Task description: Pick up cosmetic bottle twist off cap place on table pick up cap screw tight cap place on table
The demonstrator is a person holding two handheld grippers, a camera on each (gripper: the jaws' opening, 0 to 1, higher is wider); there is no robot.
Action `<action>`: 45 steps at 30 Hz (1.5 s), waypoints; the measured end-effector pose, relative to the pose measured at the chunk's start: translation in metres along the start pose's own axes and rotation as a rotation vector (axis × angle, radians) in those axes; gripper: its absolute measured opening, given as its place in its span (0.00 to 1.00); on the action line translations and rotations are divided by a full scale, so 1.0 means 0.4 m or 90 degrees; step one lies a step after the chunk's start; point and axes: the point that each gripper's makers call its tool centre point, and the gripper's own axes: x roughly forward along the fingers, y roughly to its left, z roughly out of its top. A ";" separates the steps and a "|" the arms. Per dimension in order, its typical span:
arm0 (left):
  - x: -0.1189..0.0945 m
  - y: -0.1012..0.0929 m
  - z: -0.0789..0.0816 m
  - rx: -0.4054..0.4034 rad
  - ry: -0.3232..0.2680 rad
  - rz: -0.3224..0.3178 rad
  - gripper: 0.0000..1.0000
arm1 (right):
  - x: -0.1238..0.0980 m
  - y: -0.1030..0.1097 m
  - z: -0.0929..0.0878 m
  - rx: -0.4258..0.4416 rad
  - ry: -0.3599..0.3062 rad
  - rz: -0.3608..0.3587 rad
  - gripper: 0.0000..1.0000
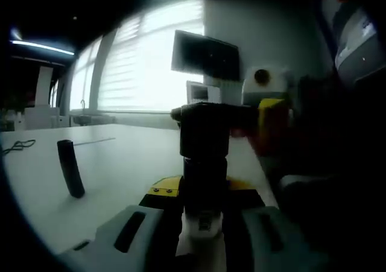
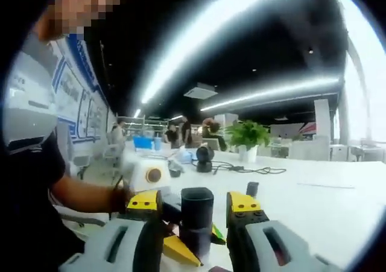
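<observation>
The left gripper (image 1: 202, 224), grey-bodied with black pads, is closed on the lower body of one dark cosmetic bottle (image 1: 204, 181), which stands upright between its jaws with a pale label patch showing near the bottom. In the left gripper view the right gripper (image 1: 208, 114) comes in from the right, its dark jaws pinched on the black cap (image 1: 204, 133) at the top of that bottle, with yellow parts behind it.

In the right gripper view, the right gripper's (image 2: 196, 215) two yellow-tipped jaws stand narrowly apart on either side of the black cap (image 2: 197, 208). Contact on the right side is hard to make out. The left gripper (image 2: 175, 242) shows below it as yellow and grey parts, largely hidden.

The bottle is held above the white table (image 1: 120, 163), not resting on it. One black, slim, slightly tilted object (image 1: 70, 167) stands on the table, well apart from the bottle; what it is cannot be told. A black cable (image 1: 18, 145) lies near the table's far edge.

A person's arm (image 2: 78, 196) reaches in from the left. A green potted plant (image 2: 247, 140) stands on a farther table, with a few people behind it, too small to count surely.
</observation>
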 end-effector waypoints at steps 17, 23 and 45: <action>0.001 -0.001 0.001 0.000 0.000 0.001 0.15 | 0.026 -0.008 0.005 -0.017 -0.001 -0.126 0.31; 0.000 -0.001 0.001 0.000 0.000 0.000 0.15 | 0.024 -0.015 0.004 -0.026 0.006 -0.141 0.23; 0.000 -0.007 0.001 0.002 0.000 0.000 0.15 | 0.020 -0.011 -0.001 -0.002 -0.004 -0.108 0.16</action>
